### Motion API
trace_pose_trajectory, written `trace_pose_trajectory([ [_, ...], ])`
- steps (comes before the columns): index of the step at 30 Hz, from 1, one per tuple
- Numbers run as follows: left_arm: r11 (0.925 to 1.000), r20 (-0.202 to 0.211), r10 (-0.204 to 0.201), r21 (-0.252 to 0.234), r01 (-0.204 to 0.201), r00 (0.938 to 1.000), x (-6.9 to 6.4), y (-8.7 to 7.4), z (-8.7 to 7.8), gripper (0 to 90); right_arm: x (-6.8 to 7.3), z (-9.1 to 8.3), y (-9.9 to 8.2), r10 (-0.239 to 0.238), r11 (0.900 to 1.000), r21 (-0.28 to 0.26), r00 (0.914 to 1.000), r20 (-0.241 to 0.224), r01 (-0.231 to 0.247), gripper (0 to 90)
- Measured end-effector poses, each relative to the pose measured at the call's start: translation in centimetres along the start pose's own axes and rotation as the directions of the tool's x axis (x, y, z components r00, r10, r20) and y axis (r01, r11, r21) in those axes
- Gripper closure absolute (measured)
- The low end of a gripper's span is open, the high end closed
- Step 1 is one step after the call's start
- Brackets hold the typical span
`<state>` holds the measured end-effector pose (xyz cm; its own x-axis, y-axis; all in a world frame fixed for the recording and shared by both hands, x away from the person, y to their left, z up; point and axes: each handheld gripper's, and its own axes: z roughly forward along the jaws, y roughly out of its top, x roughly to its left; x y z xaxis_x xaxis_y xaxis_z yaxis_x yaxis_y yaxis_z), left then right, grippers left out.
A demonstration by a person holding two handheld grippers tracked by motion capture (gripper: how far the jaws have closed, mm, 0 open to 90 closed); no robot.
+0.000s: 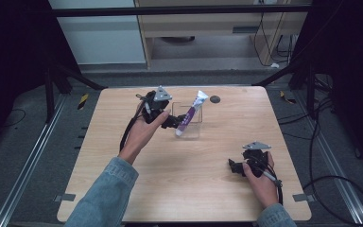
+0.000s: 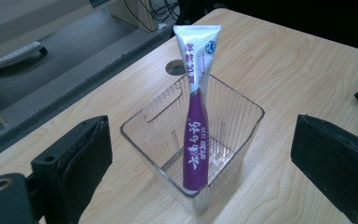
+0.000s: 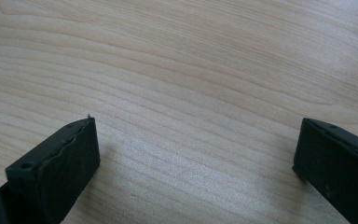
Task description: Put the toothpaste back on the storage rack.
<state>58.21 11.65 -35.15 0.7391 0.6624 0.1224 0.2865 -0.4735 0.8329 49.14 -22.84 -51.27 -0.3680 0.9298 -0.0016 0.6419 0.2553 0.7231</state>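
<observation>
Looking at the toothpaste tube (image 2: 196,135): it stands cap-down, leaning, in the clear plastic cup (image 2: 242,135) on the far middle of the table (image 1: 179,179); I judge it light, soft and a bit slick, so I'd pinch the firmer purple body low, not the flat crimped top, and mind the thin cup tipping. My left gripper (image 1: 172,121) is wide open, jaws either side of the cup, touching nothing I can see. My right gripper (image 1: 232,166) is also wide open and empty over bare wood at the near right.

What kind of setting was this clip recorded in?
Probably a lab or data-recording rig, not a home: a bare wooden table inside a dark metal frame, cables trailing over grey floor, and a person working handheld grippers.
</observation>
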Motion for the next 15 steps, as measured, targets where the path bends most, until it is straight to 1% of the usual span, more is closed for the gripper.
trace_pose_trajectory([
  [3,1.0,-0.01,0.0,-0.01,0.0,1.0,0.4,-0.3,-1.0,4.7,0.0,0.0,0.0,-0.001,1.0,0.0,1.0,0.0,0.001,0.4],
  [8,1.0,-0.025,-0.004,-0.002,0.004,0.9997,1.1,-0.6,-2.0,4.6,0.0,0.0,0.0,-0.001,1.0,0.0,1.0,0.0,0.001,0.4],
  [10,0.9999,-0.033,-0.007,-0.012,0.006,0.9994,1.4,-0.9,-2.4,4.8,0.0,0.0,0.0,0.0,1.0,0.0,1.0,0.0,0.0,0.4],
  [15,0.9999,-0.044,-0.007,-0.014,0.006,0.999,1.6,-1.8,-3.2,4.8,0.0,0.0,0.0,0.0,1.0,0.0,1.0,0.001,0.0,0.4],
])
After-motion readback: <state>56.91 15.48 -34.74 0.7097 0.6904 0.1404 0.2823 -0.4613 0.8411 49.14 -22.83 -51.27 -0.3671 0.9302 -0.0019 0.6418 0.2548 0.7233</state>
